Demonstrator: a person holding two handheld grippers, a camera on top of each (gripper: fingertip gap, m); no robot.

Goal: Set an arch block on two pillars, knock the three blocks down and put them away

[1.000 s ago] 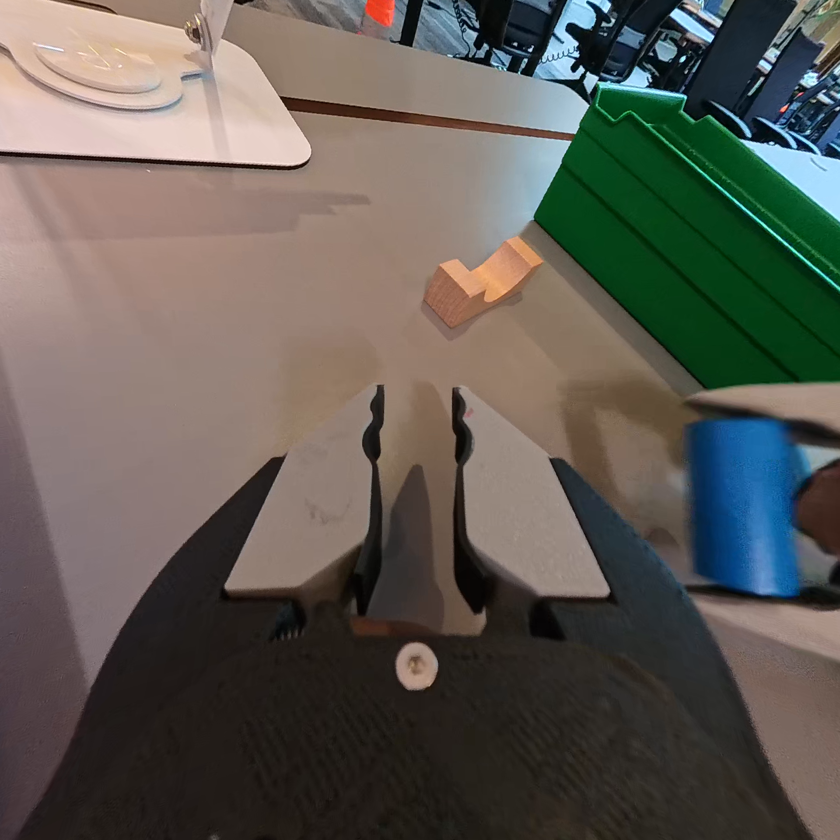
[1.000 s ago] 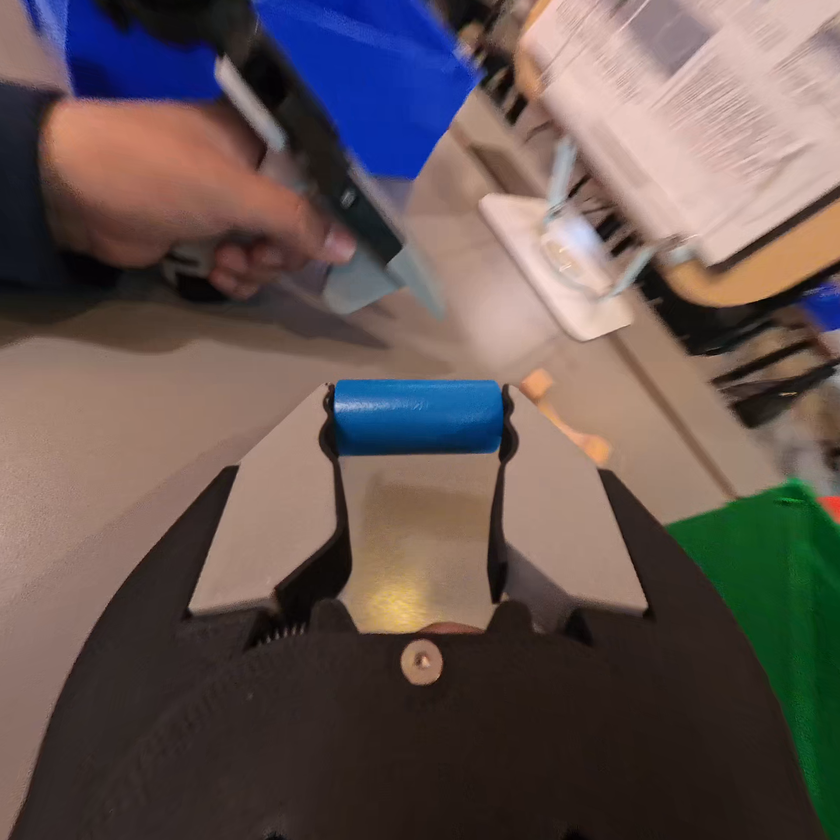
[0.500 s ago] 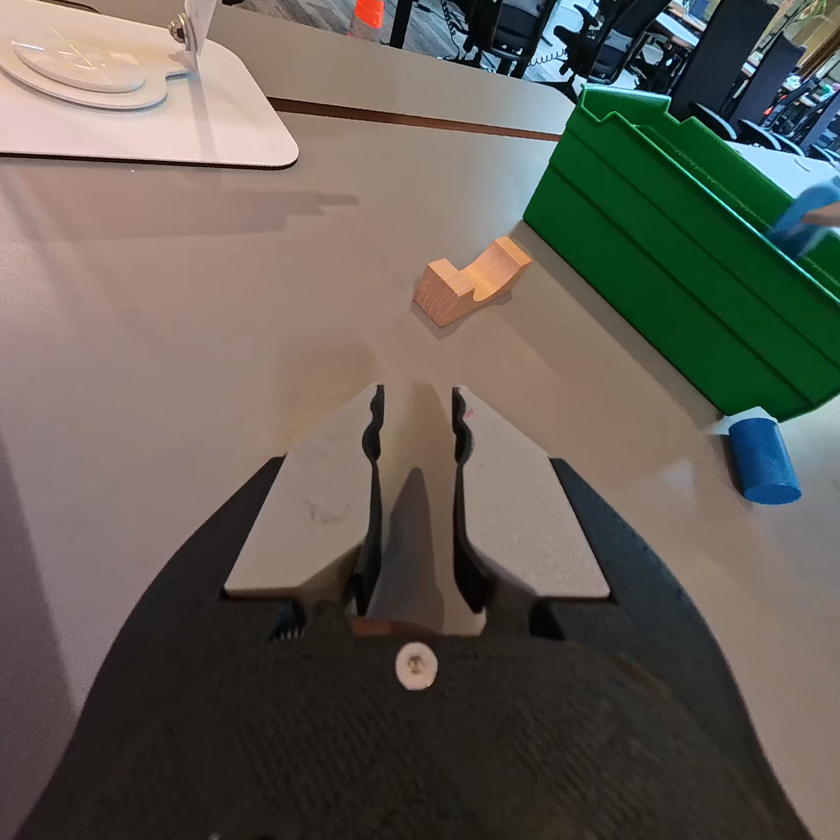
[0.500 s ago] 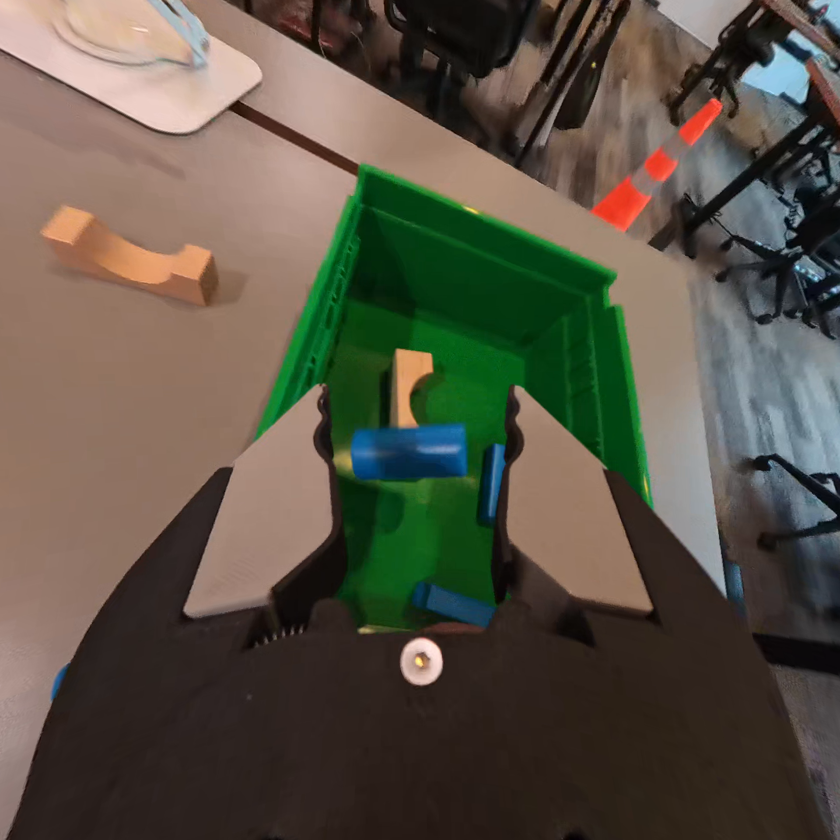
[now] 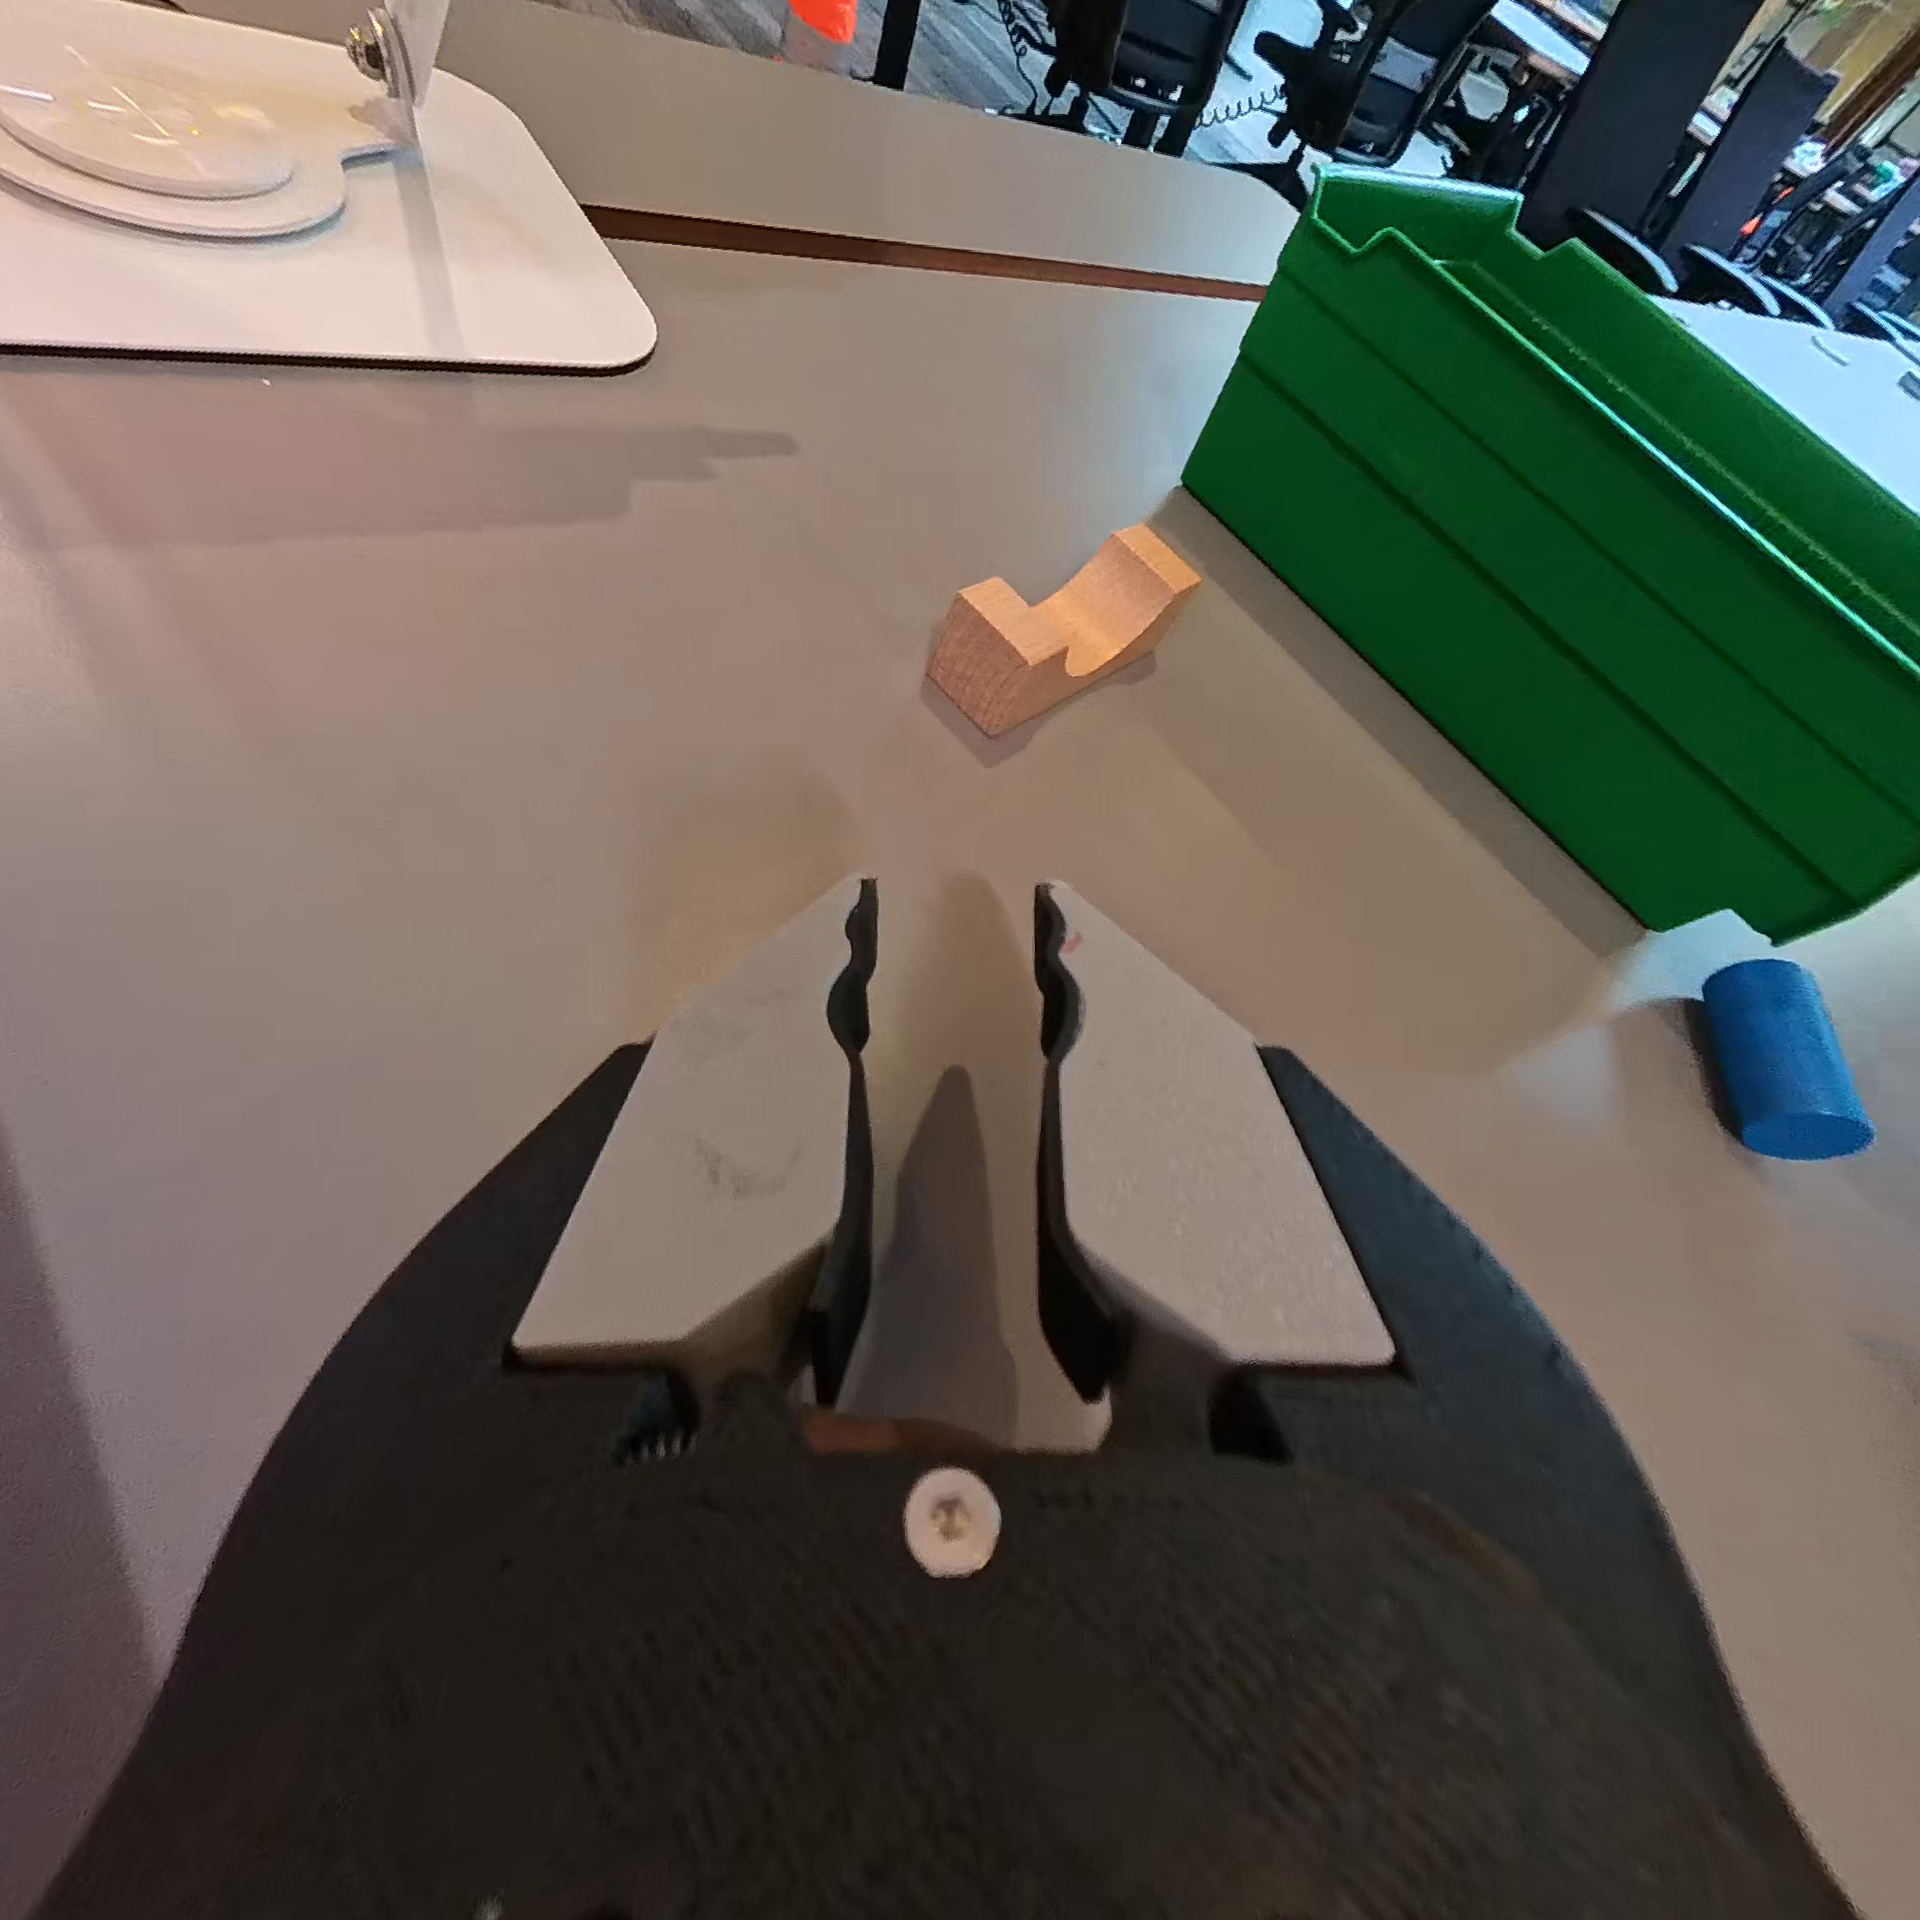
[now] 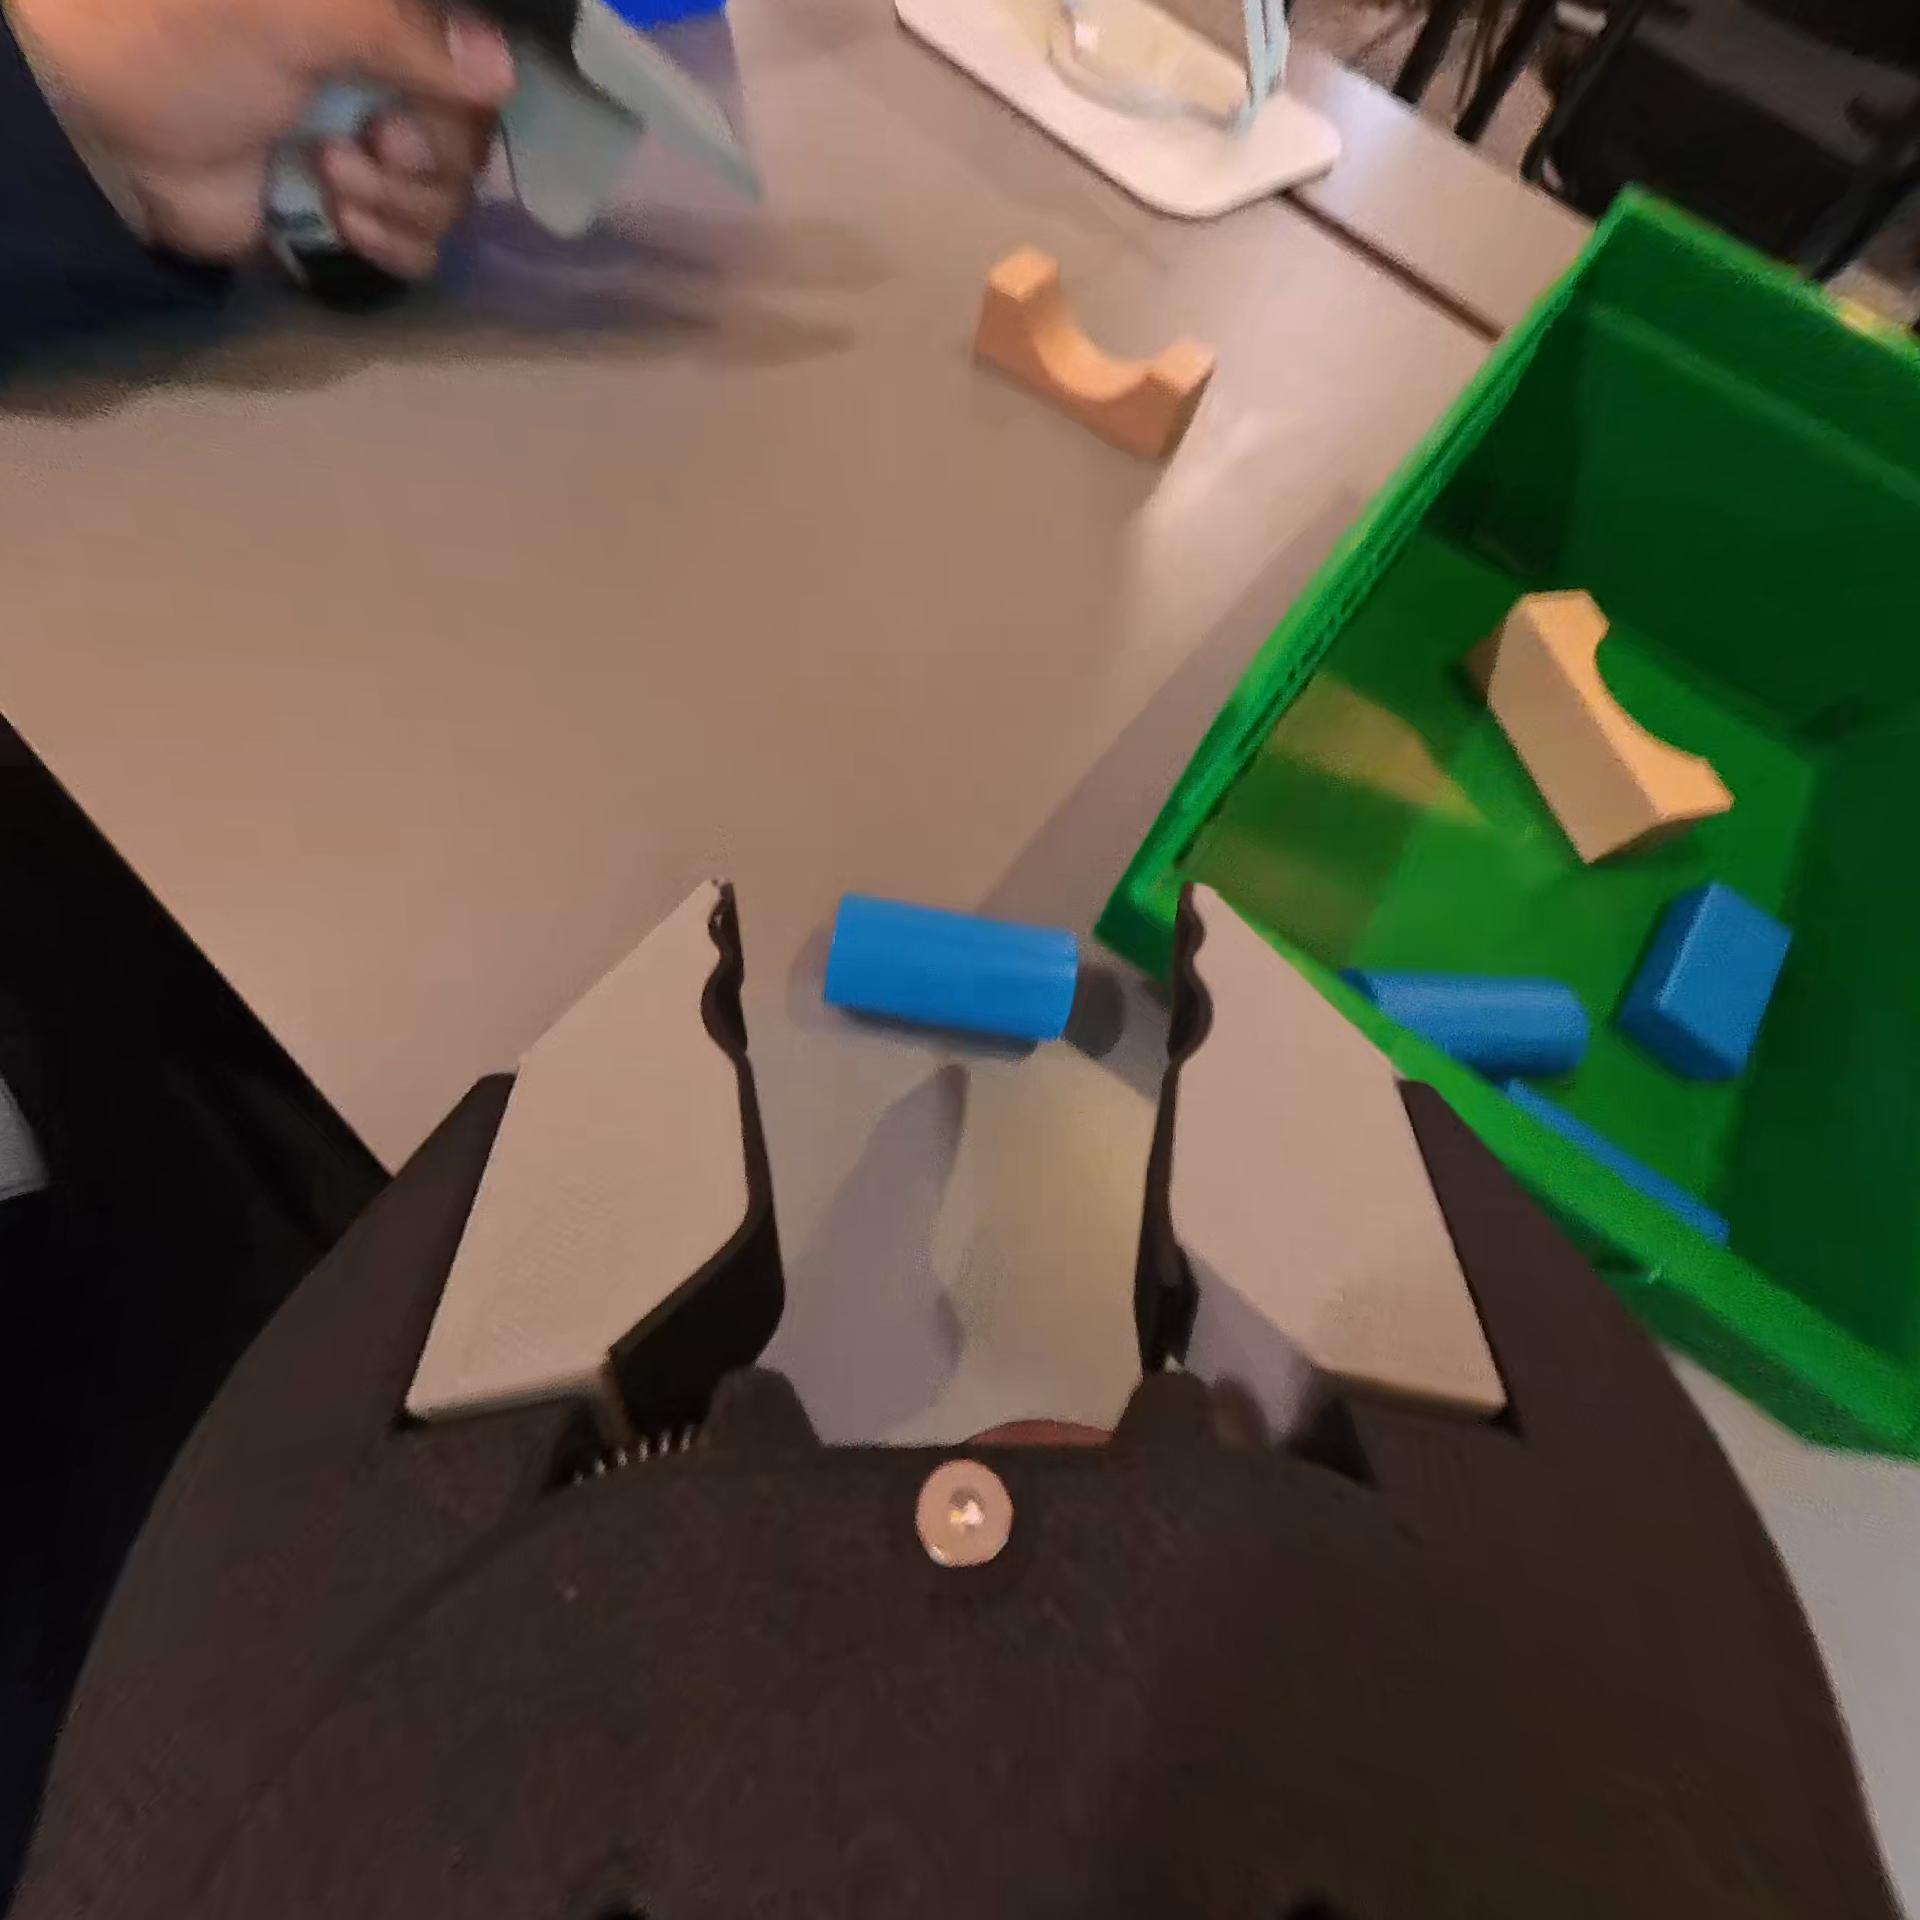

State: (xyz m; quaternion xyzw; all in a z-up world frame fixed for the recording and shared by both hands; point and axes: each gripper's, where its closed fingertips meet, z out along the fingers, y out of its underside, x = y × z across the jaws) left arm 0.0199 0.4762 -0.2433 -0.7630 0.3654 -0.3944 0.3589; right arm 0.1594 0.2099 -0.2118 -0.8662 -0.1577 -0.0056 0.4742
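Observation:
A blue cylinder lies on its side on the grey table by the near corner of the green bin. My right gripper is open and empty, its tips on either side of the cylinder's near side. The cylinder also shows in the left wrist view. A wooden arch block lies on the table beside the bin, ahead of my left gripper, which is empty with a narrow gap between its fingers. The arch also shows in the right wrist view.
In the bin lie another wooden arch, a blue cylinder and a blue block. A white base plate stands at the far left. A hand holds the left gripper. The table's edge runs at the left. Across from one pair of fingers to the other is roughly 30 cm. From the right gripper's tips to the blue cylinder is close to 11 cm.
My right gripper carried a blue cylinder over the bin, let it go there, and swung back down to the second cylinder on the table. My left gripper has barely moved.

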